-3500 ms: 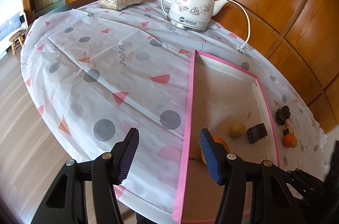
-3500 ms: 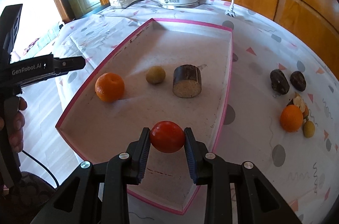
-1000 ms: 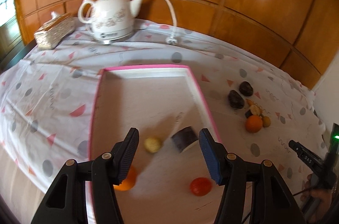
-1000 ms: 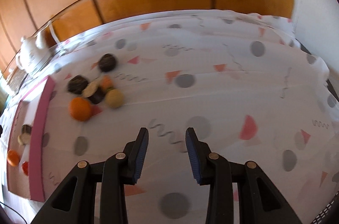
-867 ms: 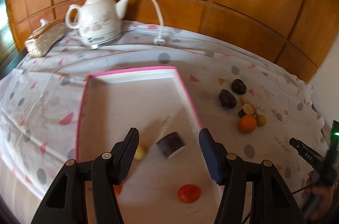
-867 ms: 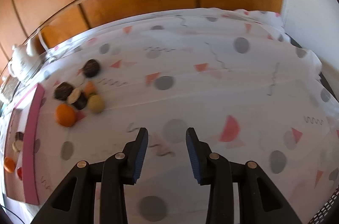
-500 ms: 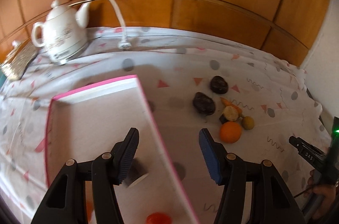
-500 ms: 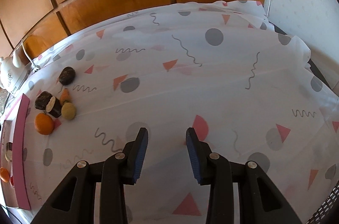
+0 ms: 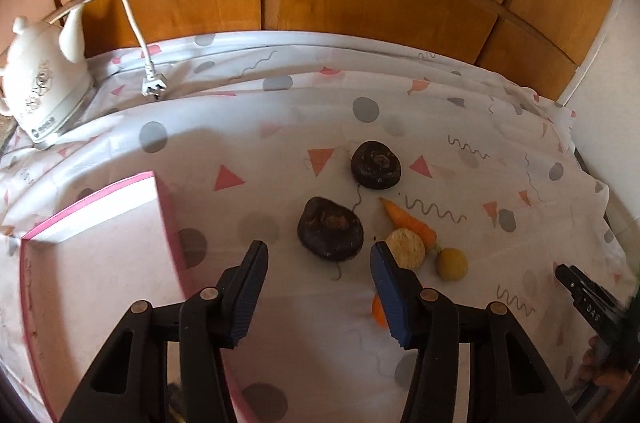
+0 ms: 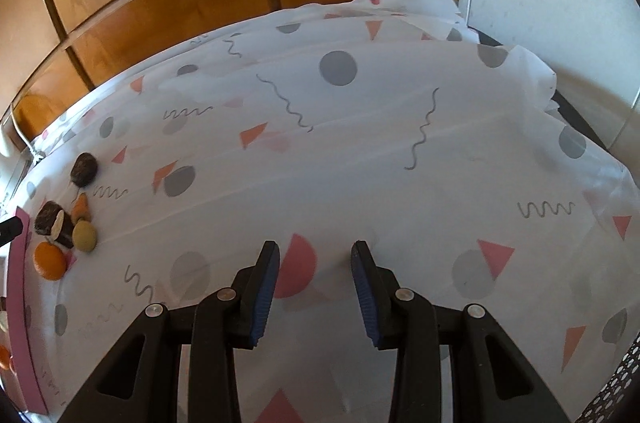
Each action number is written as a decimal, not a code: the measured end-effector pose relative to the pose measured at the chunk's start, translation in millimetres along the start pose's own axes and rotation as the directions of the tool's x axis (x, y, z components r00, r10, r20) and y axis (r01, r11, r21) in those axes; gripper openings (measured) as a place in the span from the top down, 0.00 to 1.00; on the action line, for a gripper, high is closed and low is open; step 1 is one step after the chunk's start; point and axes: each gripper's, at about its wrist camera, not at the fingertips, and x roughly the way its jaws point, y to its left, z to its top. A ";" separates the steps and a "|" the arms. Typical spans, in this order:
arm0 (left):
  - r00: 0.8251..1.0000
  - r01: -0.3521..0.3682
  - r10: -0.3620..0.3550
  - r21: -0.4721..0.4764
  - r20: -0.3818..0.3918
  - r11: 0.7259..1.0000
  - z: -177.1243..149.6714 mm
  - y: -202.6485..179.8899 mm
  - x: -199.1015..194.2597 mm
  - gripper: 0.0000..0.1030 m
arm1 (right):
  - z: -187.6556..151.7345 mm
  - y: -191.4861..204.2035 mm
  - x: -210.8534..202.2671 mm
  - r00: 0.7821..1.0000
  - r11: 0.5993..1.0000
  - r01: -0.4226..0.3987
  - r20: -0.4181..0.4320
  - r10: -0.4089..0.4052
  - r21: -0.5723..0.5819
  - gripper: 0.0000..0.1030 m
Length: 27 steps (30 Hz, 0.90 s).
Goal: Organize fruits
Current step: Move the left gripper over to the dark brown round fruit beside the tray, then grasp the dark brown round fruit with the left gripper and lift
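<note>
Left wrist view: the left gripper (image 9: pixel 318 287) is seen with its jaws spread wide and nothing held between them, raised over the table (image 9: pixel 460 127), which is covered by a white cloth printed with grey dots, pink triangles and squiggles. Just beyond the gap between the jaws a dark brown fruit (image 9: pixel 330 228) lies on the cloth. A second dark fruit (image 9: pixel 376 165) is set a little farther back and to the right, apart from the first. A small carrot (image 9: pixel 408 221) lies between them on the right side, and a pale cut piece (image 9: pixel 407 248) is placed just beside the carrot's lower end, close to the right jaw. A small yellow-green fruit (image 9: pixel 451 264) lies just beside that piece. An orange (image 9: pixel 378 311) is mostly hidden behind the right jaw. The pink-rimmed tray (image 9: pixel 176 239) is seen at the left, its corner near the left jaw. A white kettle (image 9: pixel 42 91) stands at the far left by the wooden wall, its plug (image 9: pixel 154 87) lying loose on the cloth.

Right wrist view: the right gripper (image 10: pixel 315 293) is seen with its jaws parted and empty, over a bare stretch of cloth, well apart from the fruits, which are grouped at the far left beside the tray's pink rim.
</note>
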 end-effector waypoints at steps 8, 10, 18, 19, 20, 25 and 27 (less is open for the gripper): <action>0.999 0.007 -0.007 0.000 -0.036 1.000 17.6 -6.4 31.2 0.50 | 3.7 -30.9 3.4 0.987 0.981 0.145 0.054 -0.153 0.128 0.64; 0.999 0.010 -0.010 0.006 -0.046 1.000 19.9 -9.8 37.9 0.50 | 4.0 -36.2 3.9 0.985 0.977 0.152 0.063 -0.163 0.147 0.63; 0.994 0.016 -0.018 -0.026 -0.106 1.000 22.7 -3.3 66.8 0.51 | 5.5 -30.1 9.9 0.983 0.981 0.155 0.083 -0.165 0.115 0.47; 0.995 0.012 -0.013 -0.015 -0.097 1.000 22.6 -4.5 66.8 0.51 | 5.7 -29.8 10.4 0.983 0.982 0.155 0.084 -0.165 0.112 0.46; 0.995 0.003 -0.003 0.001 -0.097 1.000 22.4 -7.0 67.5 0.51 | 6.1 -29.8 11.0 0.983 0.982 0.155 0.084 -0.164 0.110 0.45; 0.996 -0.004 0.006 0.024 -0.085 1.000 21.0 -10.5 67.4 0.54 | 3.6 -26.2 11.2 0.982 0.983 0.156 0.089 -0.165 0.100 0.42; 0.996 0.012 -0.012 -0.001 -0.092 1.000 21.2 -6.9 63.5 0.54 | 3.6 -25.6 11.2 0.983 0.983 0.153 0.090 -0.162 0.098 0.40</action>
